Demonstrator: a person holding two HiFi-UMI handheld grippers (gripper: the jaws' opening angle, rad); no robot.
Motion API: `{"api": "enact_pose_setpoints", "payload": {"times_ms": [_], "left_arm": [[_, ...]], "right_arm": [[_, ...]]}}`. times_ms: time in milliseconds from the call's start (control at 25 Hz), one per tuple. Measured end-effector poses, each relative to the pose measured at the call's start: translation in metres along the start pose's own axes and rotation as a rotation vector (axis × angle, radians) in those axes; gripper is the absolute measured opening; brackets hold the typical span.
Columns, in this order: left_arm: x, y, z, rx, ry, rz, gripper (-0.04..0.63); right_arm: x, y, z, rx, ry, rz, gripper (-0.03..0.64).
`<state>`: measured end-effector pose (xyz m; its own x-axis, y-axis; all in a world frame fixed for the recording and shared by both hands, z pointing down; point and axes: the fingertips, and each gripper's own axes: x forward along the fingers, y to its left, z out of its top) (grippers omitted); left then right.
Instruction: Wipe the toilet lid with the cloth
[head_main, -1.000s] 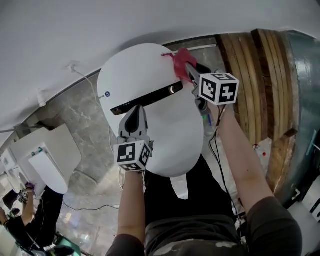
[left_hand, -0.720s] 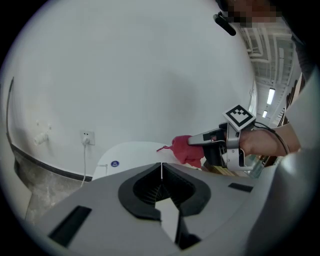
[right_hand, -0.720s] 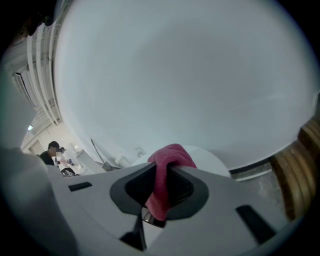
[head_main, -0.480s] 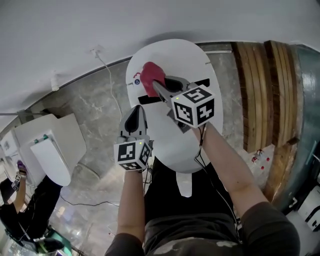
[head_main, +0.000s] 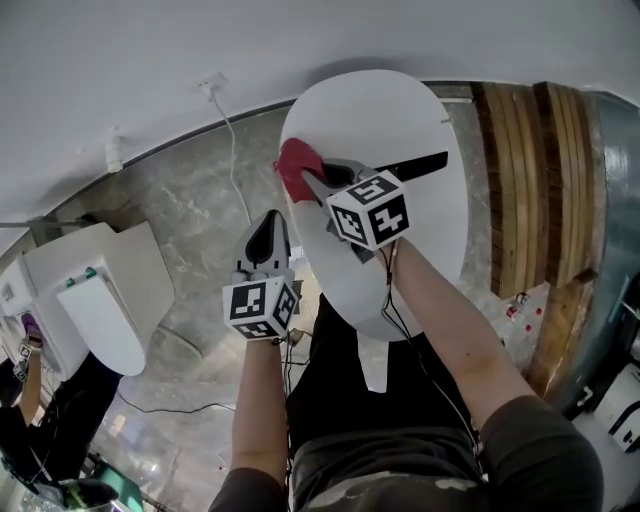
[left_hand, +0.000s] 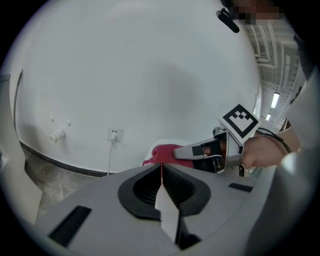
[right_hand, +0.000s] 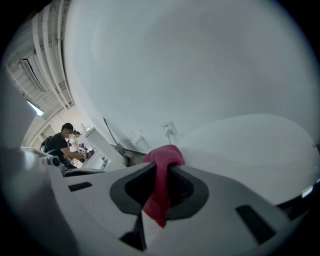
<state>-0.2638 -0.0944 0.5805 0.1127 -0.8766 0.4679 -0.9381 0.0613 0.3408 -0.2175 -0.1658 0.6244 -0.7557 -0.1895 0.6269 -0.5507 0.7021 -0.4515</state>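
A washroom-like room: a toilet lid, a second toilet, marble floor.

Close view along the left gripper: its jaws are pressed together with nothing between them. Just beyond, the right gripper (marker cube on top) pinches a red cloth in front of a white toilet lid. Behind is a white wall with a socket.

The toilet lid is bounded behind by the wall and on its right by wooden slats. Left of the lid, open floor is crossed by a cord.
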Motion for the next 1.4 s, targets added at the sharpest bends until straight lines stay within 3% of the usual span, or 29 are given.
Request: {"api": "enact_pose_setpoints", "payload": {"times_ms": [400,920,1200,1400], "left_arm": [[0.015,-0.072,-0.021,0.023,0.036,-0.046,0.015],[0.066,-0.198,-0.056,0.054,0.058,-0.099,0.015],[0.064,-0.246,-0.054,0.058,0.028,-0.094,0.015],[0.043,-0.222,-0.05,0.063,0.024,-0.032,0.015]], "right_arm": [[-0.093,-0.118,0.0,0.189,-0.115,-0.128,0.049],[-0.208,-0.257,-0.053,0.278,-0.134,-0.235,0.049],[-0.248,-0.285,-0.079,0.256,-0.11,-0.265,0.049],[-0.241,-0.235,-0.062,0.202,-0.128,-0.171,0.049]]}}
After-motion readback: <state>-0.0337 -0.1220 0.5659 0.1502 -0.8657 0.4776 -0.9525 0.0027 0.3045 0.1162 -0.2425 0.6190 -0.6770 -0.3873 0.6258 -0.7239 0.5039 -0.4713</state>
